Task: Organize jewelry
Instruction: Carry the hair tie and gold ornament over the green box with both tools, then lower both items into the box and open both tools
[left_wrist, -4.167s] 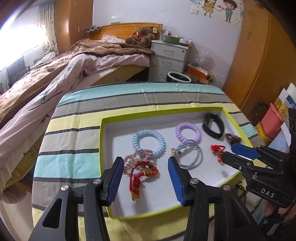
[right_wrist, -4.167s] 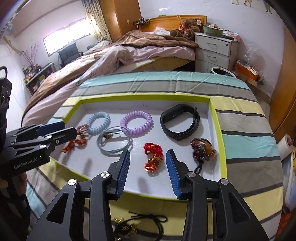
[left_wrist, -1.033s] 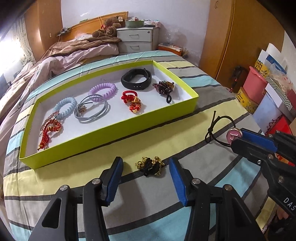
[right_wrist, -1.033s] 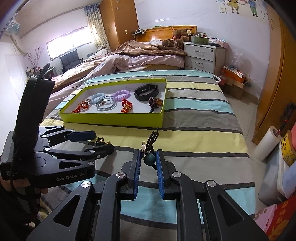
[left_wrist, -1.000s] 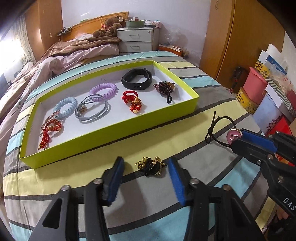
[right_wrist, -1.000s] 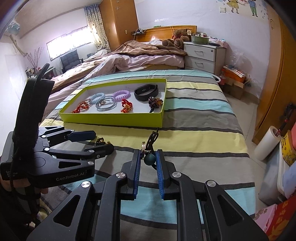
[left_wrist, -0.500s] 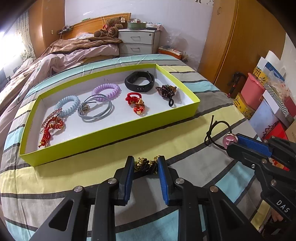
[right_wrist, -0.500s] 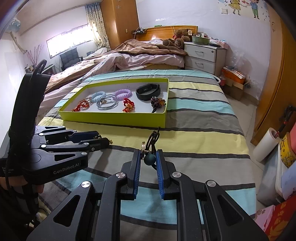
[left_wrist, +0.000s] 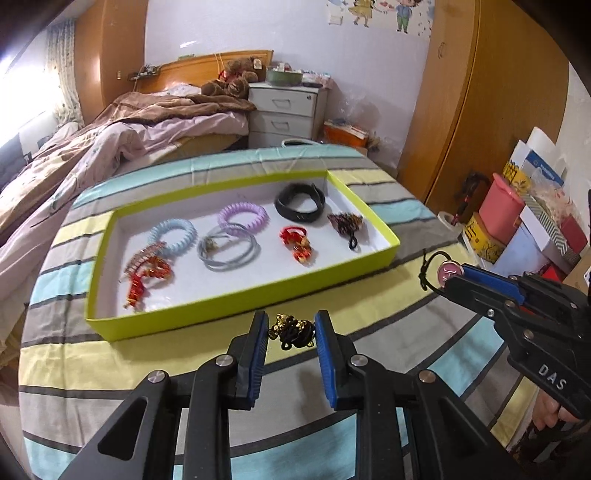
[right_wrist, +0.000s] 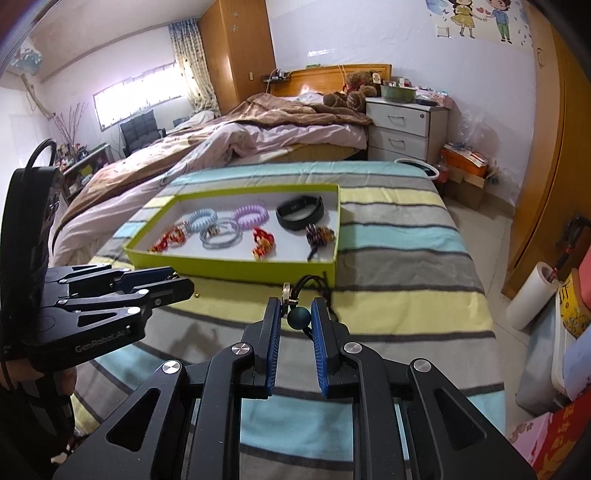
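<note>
From your left wrist view, your left gripper (left_wrist: 291, 334) has just been closing and its blue pads now pinch a small black hair tie with gold beads (left_wrist: 291, 329), held just short of the near wall of the green tray (left_wrist: 236, 306) on the striped bedspread (left_wrist: 92, 354). That tie is light, soft and lumpy — the elastic will squash and the beads could roll out sideways, so keep the pads on the knotted middle and not on a loose loop. In the tray already lie a blue coil (left_wrist: 172, 236), a purple coil (left_wrist: 242, 216), a grey ring (left_wrist: 227, 247), a black band (left_wrist: 300, 202) and some red and dark beaded pieces. To the right, your right gripper (left_wrist: 448, 275) carries a black cord with a pink charm (left_wrist: 447, 270). From your right wrist view, the right gripper (right_wrist: 294, 319) is clamped on a dark round bead (right_wrist: 298, 318) of that cord, whose loop (right_wrist: 308, 282) sticks up ahead of the tips near the tray's corner (right_wrist: 334, 269). The bead is hard and smooth and likely to slip — a hold with the cord beside it trapped too looks safer. Your left gripper (right_wrist: 173, 282) shows at the left, closed to a narrow gap; what it holds is hidden here.
</note>
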